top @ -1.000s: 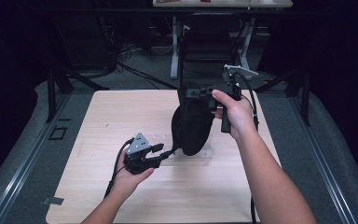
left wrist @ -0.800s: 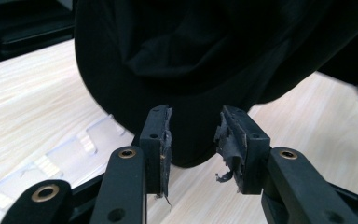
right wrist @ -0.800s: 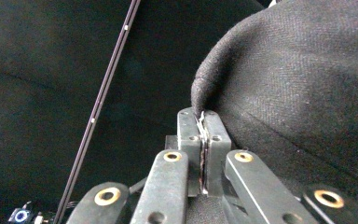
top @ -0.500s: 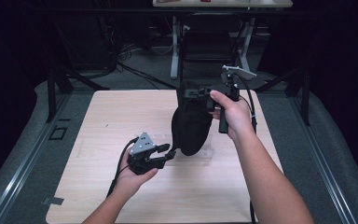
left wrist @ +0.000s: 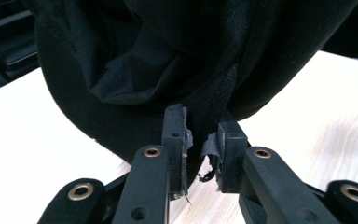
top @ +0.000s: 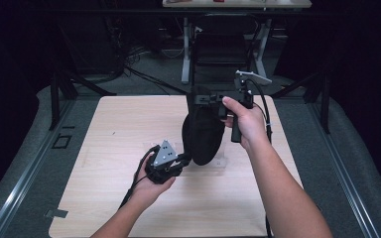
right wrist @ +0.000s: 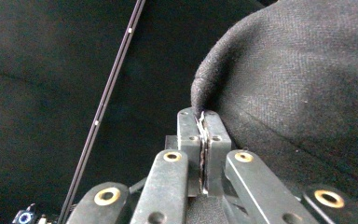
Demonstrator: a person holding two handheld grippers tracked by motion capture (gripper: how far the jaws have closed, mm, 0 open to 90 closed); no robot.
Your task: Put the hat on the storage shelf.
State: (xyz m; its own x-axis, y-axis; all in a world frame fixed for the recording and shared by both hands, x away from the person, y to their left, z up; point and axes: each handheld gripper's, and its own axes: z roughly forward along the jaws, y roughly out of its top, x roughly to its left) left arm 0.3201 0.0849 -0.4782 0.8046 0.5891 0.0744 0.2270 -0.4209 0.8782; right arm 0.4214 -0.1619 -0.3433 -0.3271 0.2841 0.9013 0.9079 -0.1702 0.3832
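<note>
A black cloth [top: 203,136] hangs over the wooden table [top: 119,124], its lower end just above the top. My right gripper [top: 198,99] holds its upper edge; in the right gripper view the jaws are pressed together on the cloth's hem [right wrist: 204,119]. My left gripper [top: 186,159] sits low at the cloth's bottom left edge. Its jaws have just been closing, and in the left gripper view a fold of the cloth [left wrist: 168,56] fills the narrow gap between the two pads at my left gripper [left wrist: 201,133].
A dark chair [top: 221,49] and table legs stand beyond the far edge. Metal rails [top: 25,173] run along the floor on both sides. A transparent sheet [top: 218,163] lies flat under the cloth.
The left gripper has shifted a little right toward the cloth's lower edge, and its jaws have narrowed around that edge. The right gripper has kept still with the cloth.
</note>
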